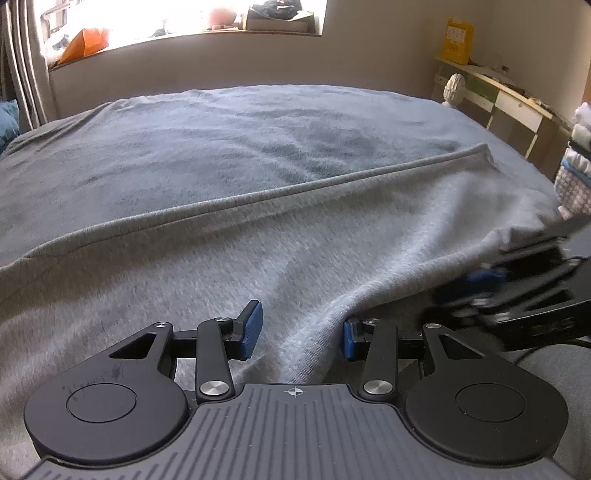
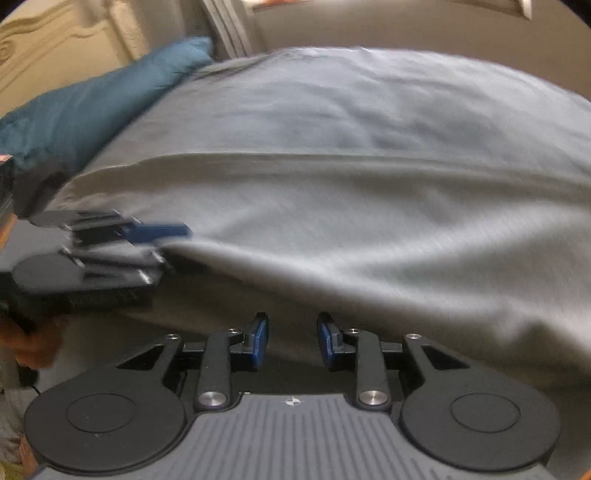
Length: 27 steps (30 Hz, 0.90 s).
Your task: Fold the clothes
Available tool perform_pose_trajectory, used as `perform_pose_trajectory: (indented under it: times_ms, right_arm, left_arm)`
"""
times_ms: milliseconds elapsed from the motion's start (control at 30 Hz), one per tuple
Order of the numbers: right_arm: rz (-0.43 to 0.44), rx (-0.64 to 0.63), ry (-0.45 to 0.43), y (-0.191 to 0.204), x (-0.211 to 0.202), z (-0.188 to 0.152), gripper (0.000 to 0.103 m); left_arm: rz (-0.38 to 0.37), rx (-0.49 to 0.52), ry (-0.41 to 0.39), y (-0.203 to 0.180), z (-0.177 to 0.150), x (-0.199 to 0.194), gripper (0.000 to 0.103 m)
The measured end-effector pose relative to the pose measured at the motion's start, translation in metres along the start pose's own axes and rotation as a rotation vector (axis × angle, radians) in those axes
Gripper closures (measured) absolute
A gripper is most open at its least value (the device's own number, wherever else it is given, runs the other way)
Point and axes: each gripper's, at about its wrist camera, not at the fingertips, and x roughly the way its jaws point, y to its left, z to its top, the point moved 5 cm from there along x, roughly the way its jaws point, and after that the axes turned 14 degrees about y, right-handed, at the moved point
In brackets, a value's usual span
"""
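A light grey garment point(image 1: 258, 251) lies spread over the bed, its folded edge running across the middle. It also fills the right wrist view point(image 2: 332, 229). My left gripper point(image 1: 301, 332) is open, with a raised ridge of the garment's near edge between its blue pads point(image 1: 253, 328). It shows blurred at the left of the right wrist view point(image 2: 162, 240), at the cloth's edge. My right gripper point(image 2: 291, 341) is open and empty, just below the garment's lifted near edge. It appears blurred at the right of the left wrist view point(image 1: 480, 280).
A grey blanket point(image 1: 221, 140) covers the bed. A blue pillow point(image 2: 92, 107) lies at the head, by a cream headboard point(image 2: 48, 40). A desk point(image 1: 498, 96) stands at the far right, a stack of folded things point(image 1: 576, 162) beside it. A window sill point(image 1: 184, 33) holds clutter.
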Motion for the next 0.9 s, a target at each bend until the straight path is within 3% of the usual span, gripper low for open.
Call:
perform_pose_trajectory:
  times_ms: [100,267,333,400,567,767,900]
  right_arm:
    - [-0.011,-0.039,0.05,0.01,0.031,-0.001,0.072]
    - [0.032,-0.04,0.055,0.017,0.015,-0.022,0.072]
    - [0.045,0.018,0.003,0.012,0.011,-0.012,0.072]
    - [0.08,0.113,0.02,0.0,0.022,-0.01,0.073]
    - [0.124,0.162,-0.029,-0.014,0.005,-0.046,0.074]
    - [0.049,0.444,-0.178,-0.106,-0.029,-0.057,0.074]
    - [-0.063,0.549,-0.228,-0.167,-0.041,-0.07,0.074]
  left_arm:
    - [-0.003,-0.011,0.008,0.002,-0.003,0.001,0.06]
    - [-0.005,-0.007,0.007,0.004,-0.009,0.0,0.06]
    - [-0.006,-0.007,0.004,0.004,-0.01,0.0,0.06]
    - [-0.005,-0.011,0.008,0.003,-0.011,0.002,0.06]
    - [0.019,0.031,0.012,-0.005,-0.014,0.003,0.06]
    - [0.031,0.051,0.01,-0.016,-0.012,0.01,0.059]
    - [0.034,0.052,0.015,-0.017,-0.012,0.012,0.059]
